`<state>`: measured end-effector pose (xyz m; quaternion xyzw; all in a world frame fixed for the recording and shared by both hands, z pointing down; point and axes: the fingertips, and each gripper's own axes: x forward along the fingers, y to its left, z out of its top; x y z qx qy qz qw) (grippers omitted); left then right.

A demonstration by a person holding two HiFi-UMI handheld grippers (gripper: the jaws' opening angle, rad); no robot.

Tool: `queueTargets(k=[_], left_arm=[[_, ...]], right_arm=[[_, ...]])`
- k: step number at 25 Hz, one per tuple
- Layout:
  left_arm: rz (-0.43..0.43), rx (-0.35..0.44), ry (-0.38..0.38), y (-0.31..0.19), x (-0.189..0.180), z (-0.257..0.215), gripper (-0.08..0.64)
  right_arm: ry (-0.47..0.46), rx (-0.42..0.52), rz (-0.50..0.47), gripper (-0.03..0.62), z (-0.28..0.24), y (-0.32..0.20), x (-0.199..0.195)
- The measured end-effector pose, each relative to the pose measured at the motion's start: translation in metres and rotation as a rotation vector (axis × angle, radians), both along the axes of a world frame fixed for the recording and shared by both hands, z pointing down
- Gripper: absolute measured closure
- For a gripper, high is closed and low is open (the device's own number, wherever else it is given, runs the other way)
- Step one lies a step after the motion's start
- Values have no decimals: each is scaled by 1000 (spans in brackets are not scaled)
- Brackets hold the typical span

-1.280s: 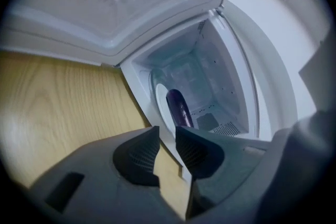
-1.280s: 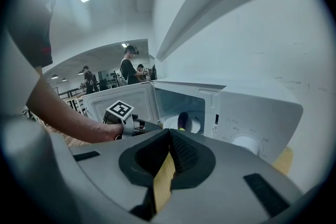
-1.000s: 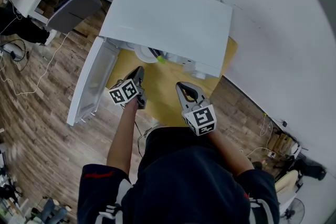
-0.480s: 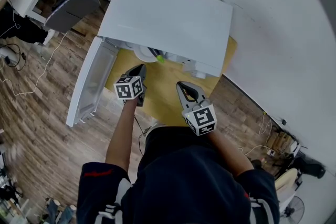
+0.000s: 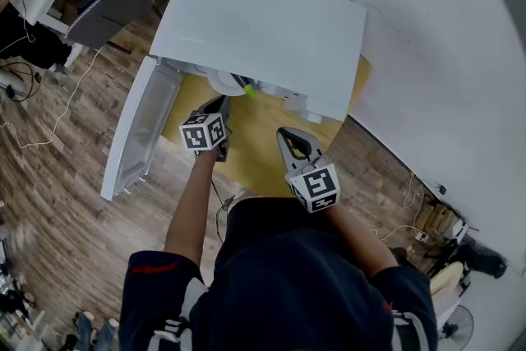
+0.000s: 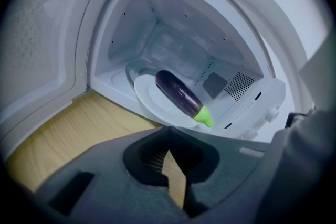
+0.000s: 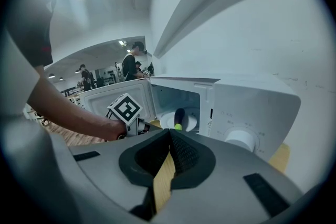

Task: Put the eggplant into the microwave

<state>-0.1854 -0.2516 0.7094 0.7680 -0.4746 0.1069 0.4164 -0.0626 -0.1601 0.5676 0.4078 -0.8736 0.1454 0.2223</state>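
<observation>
Left gripper [image 6: 169,145], jaws together and empty, points downward from an outstretched forearm at the open microwave [image 5: 263,29]. The eggplant [image 6: 181,96] lies just ahead of its tips, on the white turntable plate [image 6: 147,97] inside. Right gripper [image 7: 169,136], jaws likewise together on nothing, hangs beside it, aimed at the dial [image 7: 240,139]

Microwave [image 5: 263,29] door [image 5: 141,136] hangs wide open to the left and walls off that side. Cavity mouth is open from the near side, across the bare yellow table [image 5: 255,148]. Inside, eggplant [image 6: 181,96] lies diagonally on the plate [image 6: 147,102], taking the middle; free room above it and toward the far wall. Control panel [image 7: 247,118] closes the right side. Left gripper [image 5: 220,104] sits just in front of the mouth.
</observation>
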Motion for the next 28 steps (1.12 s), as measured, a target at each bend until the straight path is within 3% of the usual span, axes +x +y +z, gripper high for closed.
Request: queueTargets(k=[28], left_arm=[[-8, -4, 8, -39, 12, 0, 543]], right_arm=[[3, -31, 17, 580, 9, -3, 10]])
